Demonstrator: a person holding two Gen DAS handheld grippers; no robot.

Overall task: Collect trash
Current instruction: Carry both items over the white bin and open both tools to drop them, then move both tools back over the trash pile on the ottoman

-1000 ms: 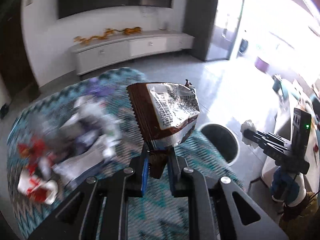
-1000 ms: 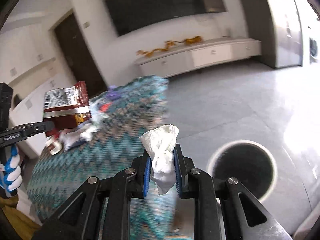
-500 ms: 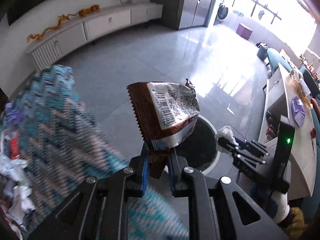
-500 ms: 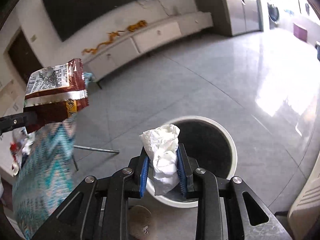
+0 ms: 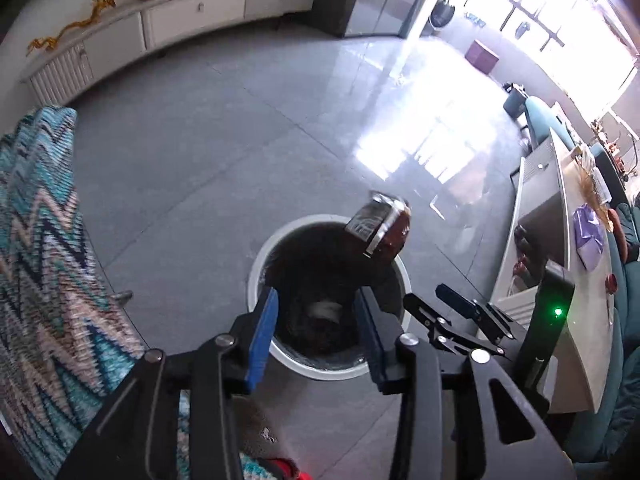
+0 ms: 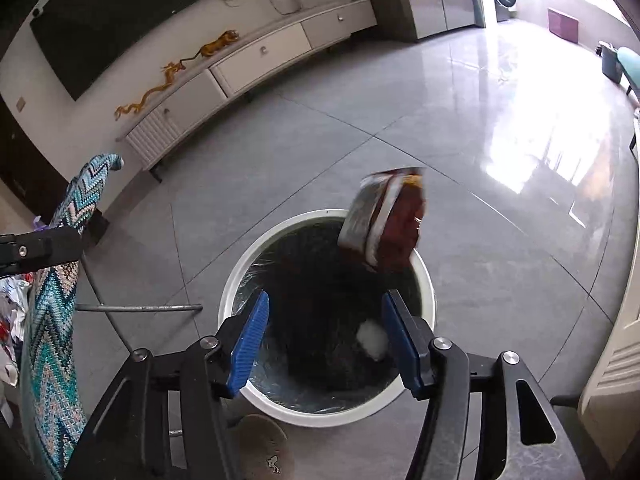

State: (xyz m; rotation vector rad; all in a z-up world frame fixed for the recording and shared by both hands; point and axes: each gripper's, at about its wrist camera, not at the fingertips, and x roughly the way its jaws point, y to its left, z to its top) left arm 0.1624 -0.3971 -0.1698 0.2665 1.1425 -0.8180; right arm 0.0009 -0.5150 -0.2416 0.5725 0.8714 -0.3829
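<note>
A round white trash bin [image 5: 256, 276] [image 6: 236, 276] with a dark liner stands on the grey floor below both grippers. My left gripper [image 5: 316, 328] is open and empty above the bin. My right gripper [image 6: 326, 332] is open and empty above it too, and shows in the left wrist view [image 5: 460, 308]. A brown and silver snack wrapper [image 5: 380, 230] [image 6: 384, 224] is in the air over the bin's far rim. A white crumpled tissue [image 6: 372, 338] [image 5: 326, 308] is inside the bin.
A table with a teal zigzag cloth [image 5: 44, 264] [image 6: 56, 320] is at the left, with more trash on it [image 6: 10, 312]. A white TV cabinet [image 6: 256, 56] lines the far wall. A white counter [image 5: 560, 280] stands at the right.
Both grippers have opened over the bin. The wrapper has left my left gripper and the tissue has left my right one; the tissue is now in the bin.
</note>
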